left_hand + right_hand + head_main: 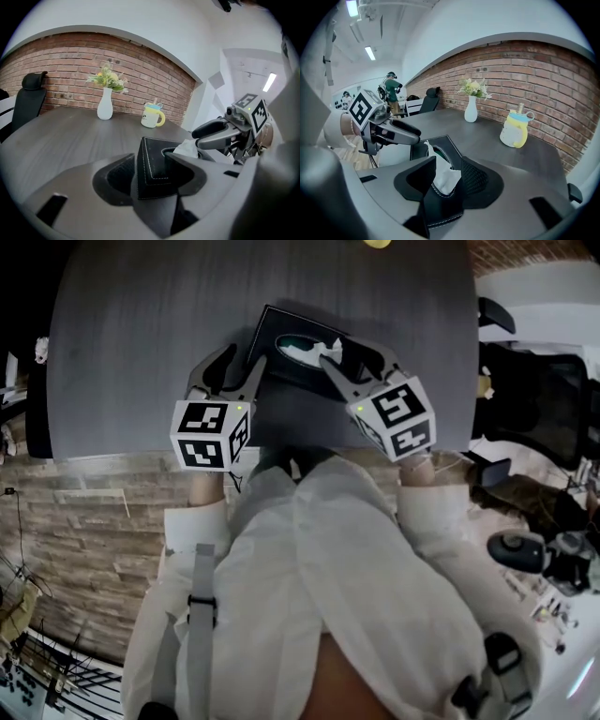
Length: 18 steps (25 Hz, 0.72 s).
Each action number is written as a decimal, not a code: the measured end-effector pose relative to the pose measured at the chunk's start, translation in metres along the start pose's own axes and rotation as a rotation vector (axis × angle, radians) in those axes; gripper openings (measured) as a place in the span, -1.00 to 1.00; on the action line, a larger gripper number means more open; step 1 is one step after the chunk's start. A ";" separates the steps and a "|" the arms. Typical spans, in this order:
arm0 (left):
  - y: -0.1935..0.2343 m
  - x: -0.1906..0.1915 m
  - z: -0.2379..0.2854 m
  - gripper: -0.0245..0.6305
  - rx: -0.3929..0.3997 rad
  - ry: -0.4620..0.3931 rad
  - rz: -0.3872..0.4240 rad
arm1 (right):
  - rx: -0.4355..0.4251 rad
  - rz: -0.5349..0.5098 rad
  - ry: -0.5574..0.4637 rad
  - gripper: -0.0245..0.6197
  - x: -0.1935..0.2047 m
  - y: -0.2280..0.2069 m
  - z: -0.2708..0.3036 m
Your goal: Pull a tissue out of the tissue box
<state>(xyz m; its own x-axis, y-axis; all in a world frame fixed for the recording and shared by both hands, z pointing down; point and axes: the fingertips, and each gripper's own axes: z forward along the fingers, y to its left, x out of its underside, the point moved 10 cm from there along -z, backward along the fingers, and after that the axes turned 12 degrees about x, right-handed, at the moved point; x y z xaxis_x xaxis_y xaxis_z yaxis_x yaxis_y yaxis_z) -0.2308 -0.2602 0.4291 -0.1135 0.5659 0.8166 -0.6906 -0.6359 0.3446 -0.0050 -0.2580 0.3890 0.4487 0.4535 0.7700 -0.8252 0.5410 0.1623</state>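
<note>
Left claw (242, 360), right claw (352, 357) astride tissue box (278, 337) near table's (131, 381) front edge.

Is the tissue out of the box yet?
Not yet. Done: the left gripper and the right gripper are both at the tissue box. In hand: the left jaws stand open around a corner of the box, and the right jaws stand open on either side of the tissue, which pokes up from the slot. Left: pinch the tissue and pull it out.
</note>
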 end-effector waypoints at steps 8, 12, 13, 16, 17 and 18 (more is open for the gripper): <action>0.006 0.000 0.017 -0.33 0.057 0.050 0.023 | -0.005 -0.104 0.060 -0.41 0.002 0.007 0.011; 0.008 0.001 0.019 -0.33 0.073 0.031 0.025 | -0.011 -0.120 0.071 -0.41 0.002 0.009 0.015; 0.008 0.002 0.019 -0.33 0.083 0.026 0.022 | -0.010 -0.133 0.081 -0.41 0.002 0.010 0.016; 0.010 0.003 0.021 -0.34 0.105 0.034 0.026 | 0.005 -0.199 0.120 -0.41 0.006 0.016 0.021; 0.010 0.002 0.022 -0.34 0.110 0.045 0.035 | 0.009 -0.215 0.128 -0.41 0.007 0.018 0.022; 0.010 0.001 0.022 -0.34 0.115 0.057 0.043 | 0.012 -0.225 0.135 -0.43 0.007 0.019 0.022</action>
<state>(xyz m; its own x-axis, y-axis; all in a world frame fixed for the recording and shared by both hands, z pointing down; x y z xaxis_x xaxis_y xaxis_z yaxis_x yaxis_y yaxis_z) -0.2215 -0.2778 0.4433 -0.1843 0.5637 0.8052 -0.5981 -0.7144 0.3632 -0.0255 -0.2600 0.4113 0.6626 0.4134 0.6246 -0.7030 0.6310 0.3281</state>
